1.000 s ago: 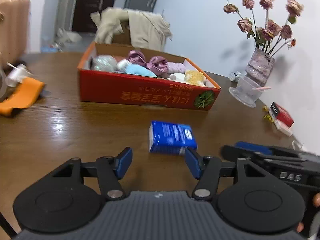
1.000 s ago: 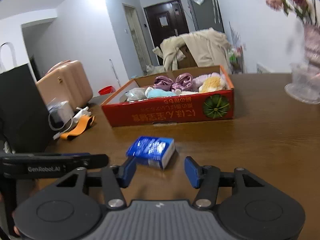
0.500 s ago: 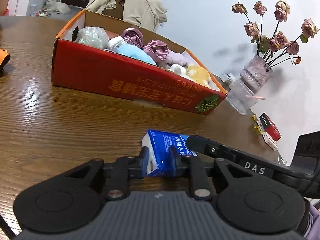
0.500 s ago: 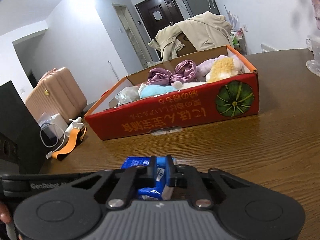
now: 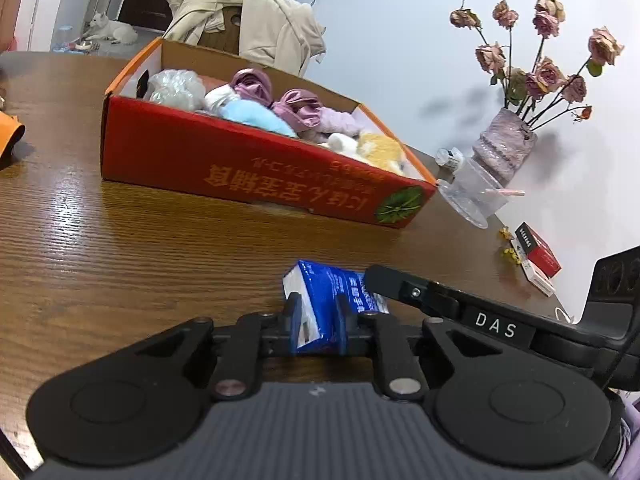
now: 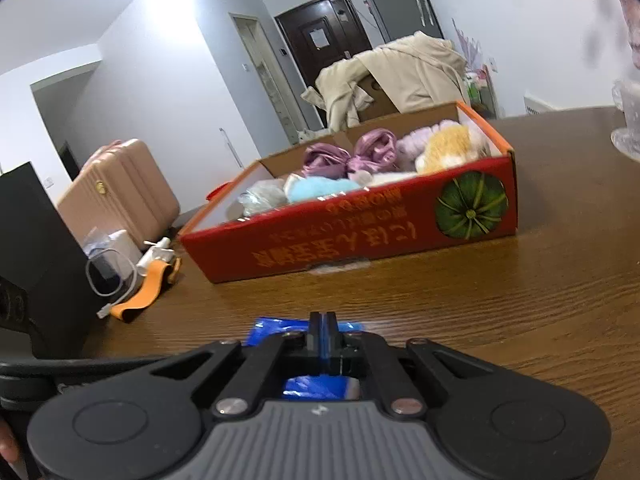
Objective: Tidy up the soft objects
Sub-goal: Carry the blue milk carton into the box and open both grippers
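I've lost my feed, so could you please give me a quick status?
Left gripper shut on blue tissue pack. Right gripper pinching the same pack. Red box ahead, nothing between.

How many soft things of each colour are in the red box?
Shiny purple: 2
Pale lilac: 1
Light blue: 1
Yellow: 1
Silvery white: 1
Plain white: 2
Total: 8 that I can see in the red box.
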`<state>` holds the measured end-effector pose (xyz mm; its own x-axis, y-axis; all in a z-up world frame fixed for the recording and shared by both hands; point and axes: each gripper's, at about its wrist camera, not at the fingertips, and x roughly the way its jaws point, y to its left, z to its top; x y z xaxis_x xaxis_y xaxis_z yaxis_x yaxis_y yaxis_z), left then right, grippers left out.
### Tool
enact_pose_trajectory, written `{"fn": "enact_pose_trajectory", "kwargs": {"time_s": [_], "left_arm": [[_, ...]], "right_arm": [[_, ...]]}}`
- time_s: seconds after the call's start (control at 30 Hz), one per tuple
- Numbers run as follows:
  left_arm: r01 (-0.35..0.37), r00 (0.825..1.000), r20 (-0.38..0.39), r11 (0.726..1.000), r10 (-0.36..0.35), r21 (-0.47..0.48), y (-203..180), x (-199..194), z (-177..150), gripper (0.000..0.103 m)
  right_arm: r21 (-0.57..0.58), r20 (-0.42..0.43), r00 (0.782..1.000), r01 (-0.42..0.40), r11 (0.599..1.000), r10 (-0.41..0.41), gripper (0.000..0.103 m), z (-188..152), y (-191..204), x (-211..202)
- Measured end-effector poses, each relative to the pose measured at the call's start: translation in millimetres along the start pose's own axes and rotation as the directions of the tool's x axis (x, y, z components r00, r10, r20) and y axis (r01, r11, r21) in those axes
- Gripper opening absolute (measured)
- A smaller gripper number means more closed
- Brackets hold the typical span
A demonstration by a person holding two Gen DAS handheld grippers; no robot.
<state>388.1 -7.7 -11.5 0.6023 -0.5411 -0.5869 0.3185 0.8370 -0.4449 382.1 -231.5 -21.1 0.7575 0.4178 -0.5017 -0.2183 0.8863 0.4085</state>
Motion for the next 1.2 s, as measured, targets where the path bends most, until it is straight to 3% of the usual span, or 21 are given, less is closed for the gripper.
{"fn": "enact_pose_trajectory", "kwargs": {"time_s": [0.1,0.2,0.33,0.37,0.4,0.5,0.6,0.67,0.73,0.8,0.83,1.0,1.2], "left_arm": [[-0.006,1.0,0.009,1.0,0.006,0.015,-13.5,-11.0,-9.0,0.014],[0.001,1.0,0.023,1.0,-0.001,0.01,-25.0,-25.9,-24.5,0.004],[-0.027,0.999,0.025,0.999,0.027,-0.018,-31.0,-41.9,-47.2,0.003],[-0.04,0.999,0.021,0.999,0.041,-0.023,-31.2,-44.8,-51.1,0.004],[-0.046,0.999,0.02,0.998,0.047,-0.031,-31.1,-47.7,-55.3,0.004],[-0.047,0.998,0.036,0.996,0.05,-0.079,-29.2,-55.1,-57.8,0.005],[-0.009,0.998,0.054,0.997,0.013,-0.071,-34.0,-52.8,-51.6,0.016],[-0.05,0.998,0.027,0.994,0.052,-0.099,-33.6,-39.6,-45.0,0.037],[-0.059,0.998,0.014,0.992,0.06,-0.111,-34.0,-31.3,-42.4,0.037],[-0.039,0.999,-0.007,0.995,0.039,-0.097,-34.2,-21.5,-42.8,0.037],[-0.04,0.999,-0.028,0.994,0.037,-0.104,-32.6,-15.8,-43.6,0.032],[-0.018,0.999,-0.031,0.992,0.015,-0.123,-28.3,-14.7,-42.9,0.025],[0.047,0.998,0.05,0.995,-0.043,-0.091,-38.5,-26.0,8.8,0.024]], "right_arm": [[-0.028,0.019,1.0,-0.002,1.0,0.002,0.0,-4.1,12.5,-17.2],[-0.045,0.024,1.0,0.004,0.999,-0.003,0.002,-14.5,21.7,-38.6],[-0.03,0.022,0.999,0.029,0.999,-0.028,0.014,-27.0,16.0,-69.5],[-0.023,0.022,0.999,0.039,0.999,-0.038,0.024,-31.7,11.8,-76.9],[-0.014,0.019,0.999,0.047,0.999,-0.047,0.028,-35.2,8.4,-80.8],[0.009,0.032,0.997,0.072,0.997,-0.072,0.028,-42.3,0.0,-84.3],[0.03,0.013,0.998,0.063,0.998,-0.063,0.029,-44.1,-7.7,-74.0],[0.086,-0.019,0.999,0.042,0.995,-0.041,0.029,-44.7,-17.7,-64.3],[0.143,-0.037,0.999,0.015,0.99,-0.01,0.029,-46.0,-26.2,-58.9],[0.182,-0.038,0.999,-0.015,0.983,0.022,0.021,-48.4,-31.6,-57.1],[0.197,-0.04,0.999,-0.021,0.98,0.03,0.02,-48.6,-33.7,-57.0],[0.161,-0.041,0.999,0.013,0.987,-0.006,0.017,-43.2,-27.8,-62.4],[0.121,0.077,0.997,-0.024,0.992,0.015,0.017,9.4,-15.1,-73.8]]}}
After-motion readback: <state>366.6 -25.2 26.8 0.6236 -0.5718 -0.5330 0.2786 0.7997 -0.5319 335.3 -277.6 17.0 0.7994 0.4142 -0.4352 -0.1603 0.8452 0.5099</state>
